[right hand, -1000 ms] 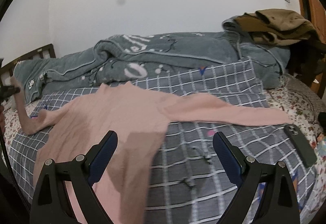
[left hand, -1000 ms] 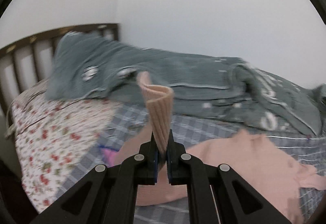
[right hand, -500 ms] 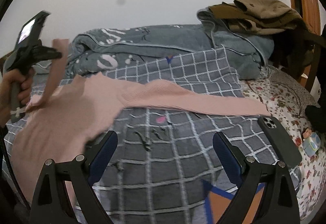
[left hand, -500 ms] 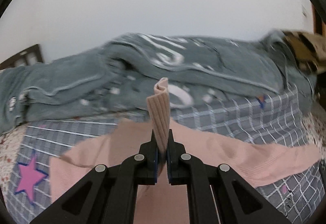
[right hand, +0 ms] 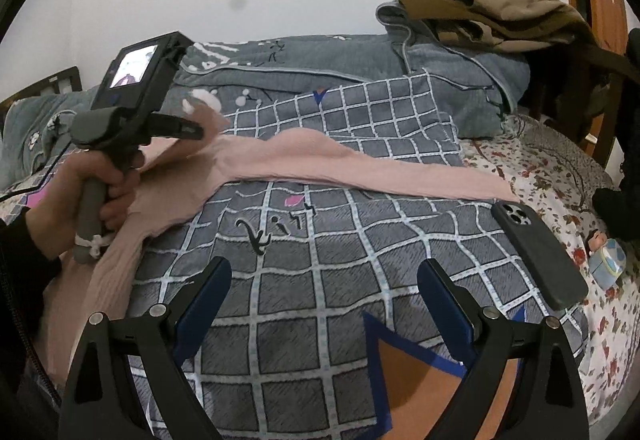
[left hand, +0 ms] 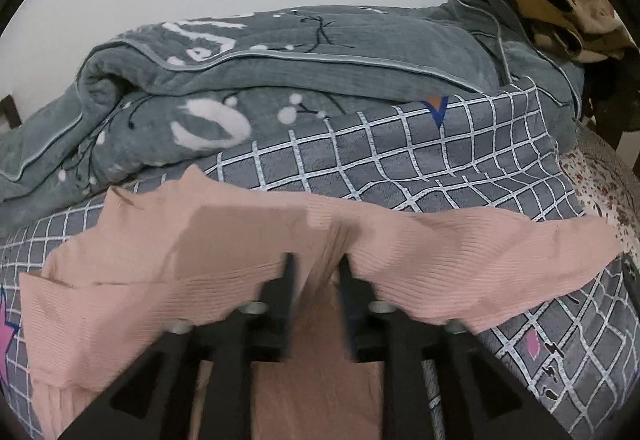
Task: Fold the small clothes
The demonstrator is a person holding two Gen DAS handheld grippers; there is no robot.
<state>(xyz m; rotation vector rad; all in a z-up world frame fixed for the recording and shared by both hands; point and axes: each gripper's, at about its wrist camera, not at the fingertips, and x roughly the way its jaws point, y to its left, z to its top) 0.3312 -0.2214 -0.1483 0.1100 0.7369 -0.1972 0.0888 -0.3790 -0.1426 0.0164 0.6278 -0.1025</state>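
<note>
**Sleeve carried across, grip now loosening**

Since a second ago the left gripper (left hand: 316,276) has swung from the headboard end toward the middle of the bed, bringing the pink top's sleeve over the body of the pink top (left hand: 460,256). Its jaws, tight on the cuff before, now stand a little apart with ribbed cloth bunched between them; whether they still pinch it I cannot tell.

The right gripper (right hand: 324,296) hangs wide open and holds nothing, over the checked blanket (right hand: 320,240) just ahead of it.

Risks, as I judge them: the sleeve may drop in a crumpled heap close under the left gripper instead of lying flat, or snag on a finger as it pulls away. Farther right of the right gripper, the other sleeve reaches almost to the black phone (right hand: 536,252); dragging it inward could nudge the phone. Beyond lies the grey quilt (left hand: 280,72).
</note>
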